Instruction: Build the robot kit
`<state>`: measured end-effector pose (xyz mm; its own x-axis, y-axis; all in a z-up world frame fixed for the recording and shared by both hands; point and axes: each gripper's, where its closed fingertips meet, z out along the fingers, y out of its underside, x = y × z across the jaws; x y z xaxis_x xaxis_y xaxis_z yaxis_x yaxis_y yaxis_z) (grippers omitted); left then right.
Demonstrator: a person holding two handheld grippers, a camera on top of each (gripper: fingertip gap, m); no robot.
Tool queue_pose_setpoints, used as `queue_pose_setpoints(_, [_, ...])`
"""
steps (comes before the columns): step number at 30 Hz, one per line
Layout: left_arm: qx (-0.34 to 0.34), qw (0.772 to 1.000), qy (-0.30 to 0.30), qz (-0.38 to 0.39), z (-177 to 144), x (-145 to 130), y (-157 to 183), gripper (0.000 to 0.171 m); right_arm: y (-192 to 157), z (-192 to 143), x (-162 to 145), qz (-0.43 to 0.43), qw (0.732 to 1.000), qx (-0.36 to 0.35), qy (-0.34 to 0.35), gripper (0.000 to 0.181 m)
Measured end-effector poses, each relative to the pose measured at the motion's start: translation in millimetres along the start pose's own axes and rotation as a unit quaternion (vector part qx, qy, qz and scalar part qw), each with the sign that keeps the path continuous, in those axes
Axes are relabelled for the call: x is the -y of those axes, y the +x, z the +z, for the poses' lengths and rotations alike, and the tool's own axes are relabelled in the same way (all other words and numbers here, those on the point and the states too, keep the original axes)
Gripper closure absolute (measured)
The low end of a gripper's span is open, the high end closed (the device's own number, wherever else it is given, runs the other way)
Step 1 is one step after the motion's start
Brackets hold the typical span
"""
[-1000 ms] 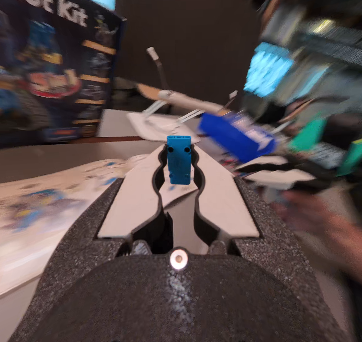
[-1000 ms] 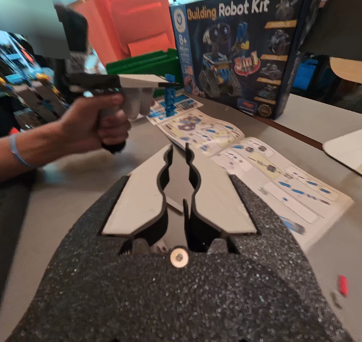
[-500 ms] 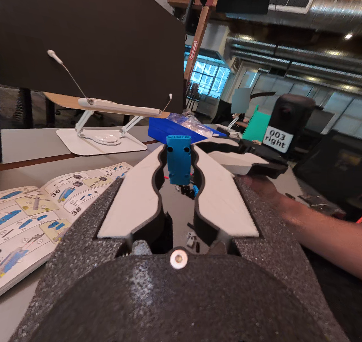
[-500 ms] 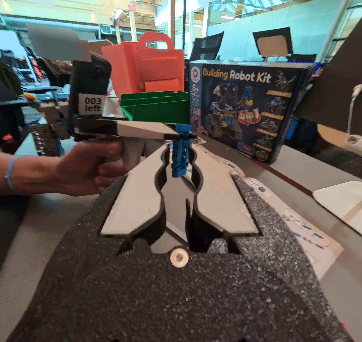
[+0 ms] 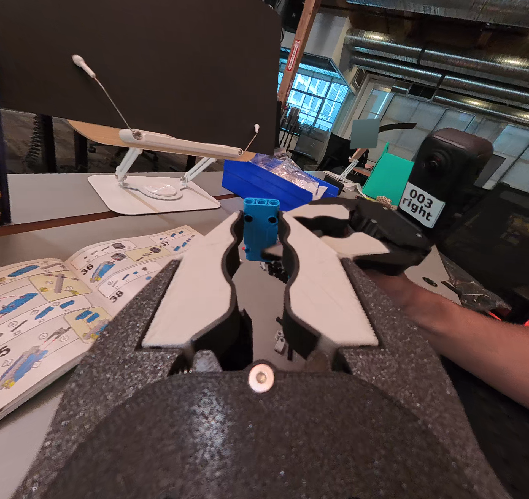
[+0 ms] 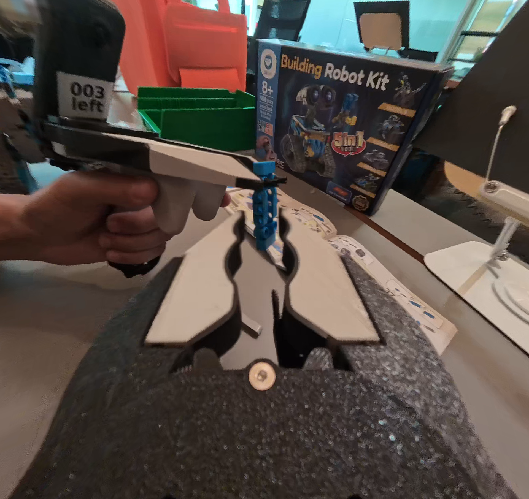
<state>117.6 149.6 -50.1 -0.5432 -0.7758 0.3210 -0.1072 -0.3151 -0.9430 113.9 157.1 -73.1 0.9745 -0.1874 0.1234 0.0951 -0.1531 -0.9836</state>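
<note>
My left gripper (image 5: 260,223) is shut on a blue building piece (image 5: 261,232) with round holes and holds it upright above the grey table (image 5: 43,193). In the right wrist view the left gripper (image 6: 259,180) comes in from the left, held by a hand, and the blue piece (image 6: 264,213) hangs down from its tips. My right gripper (image 6: 262,225) is open, and its two fingertips stand on either side of the piece's lower end with small gaps. In the left wrist view the right gripper's fingers (image 5: 357,246) reach in from the right.
An open instruction booklet (image 5: 71,285) lies on the table under the grippers. A dark kit box (image 6: 343,119), a green bin (image 6: 200,119) and an orange bag (image 6: 200,41) stand behind. A blue bin (image 5: 266,183), a white stand (image 5: 154,196) and small loose parts (image 5: 276,267) are nearby. The grippers are tip to tip, or close to it.
My left gripper has swung right with the blue piece and steadied. My right gripper has risen and closed in, so its open fingertips now straddle the piece's lower end.
</note>
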Motion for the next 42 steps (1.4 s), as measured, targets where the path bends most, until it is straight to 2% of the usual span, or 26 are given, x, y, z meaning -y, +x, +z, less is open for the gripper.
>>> queue_pose_setpoints(1, [0.003,1.000,-0.001,0.002,0.8,-1.2,0.2,0.148,0.8,0.3,-1.2,-0.013,1.000,-0.010,0.000,0.168])
queue_pose_setpoints(3, [-0.009,1.000,0.002,-0.003,0.1,0.9,1.4,0.148,4.1,-1.7,0.2,-0.001,1.000,-0.007,0.009,0.173])
queue_pose_setpoints(4, [-0.026,0.999,0.009,-0.022,-1.1,4.4,2.9,0.146,3.7,-3.0,2.7,0.037,0.999,0.015,0.018,0.174])
queue_pose_setpoints(5, [-0.044,0.997,0.020,-0.053,-3.0,9.4,3.4,0.136,3.0,-4.7,6.7,0.087,0.995,0.043,0.034,0.174])
queue_pose_setpoints(8, [-0.128,0.976,0.049,-0.171,-8.9,23.0,9.5,0.115,-11.3,-15.9,31.4,0.209,0.958,0.156,0.119,0.174])
queue_pose_setpoints(10, [-0.190,0.953,0.065,-0.226,-13.7,30.1,19.2,0.117,-22.4,-21.5,43.1,0.245,0.934,0.214,0.150,0.175])
queue_pose_setpoints(12, [-0.238,0.937,0.073,-0.247,-18.0,34.5,30.9,0.121,-35.2,-25.7,50.6,0.260,0.915,0.262,0.164,0.174])
queue_pose_setpoints(16, [-0.252,0.946,0.060,-0.192,-21.4,33.4,43.6,0.137,-44.3,-23.6,45.1,0.255,0.914,0.282,0.141,0.174])
queue_pose_setpoints(21, [-0.231,0.967,0.031,-0.101,-27.4,31.4,41.1,0.144,-50.4,-28.1,39.2,0.249,0.911,0.311,0.110,0.174])
queue_pose_setpoints(25, [-0.230,0.972,0.009,-0.042,-32.0,27.6,45.1,0.151,-52.9,-28.2,29.8,0.248,0.910,0.322,0.078,0.174])
queue_pose_setpoints(30, [-0.237,0.971,-0.018,-0.018,-29.9,16.0,52.7,0.155,-58.5,-29.8,30.3,0.253,0.902,0.341,0.077,0.174])
queue_pose_setpoints(32, [-0.242,0.970,-0.023,-0.015,-29.6,13.3,55.0,0.164,-61.3,-28.3,26.8,0.243,0.906,0.340,0.067,0.174])
queue_pose_setpoints(42, [-0.229,0.973,-0.012,0.003,-27.3,14.5,55.7,0.164,-57.5,-28.4,27.9,0.246,0.906,0.335,0.079,0.175])
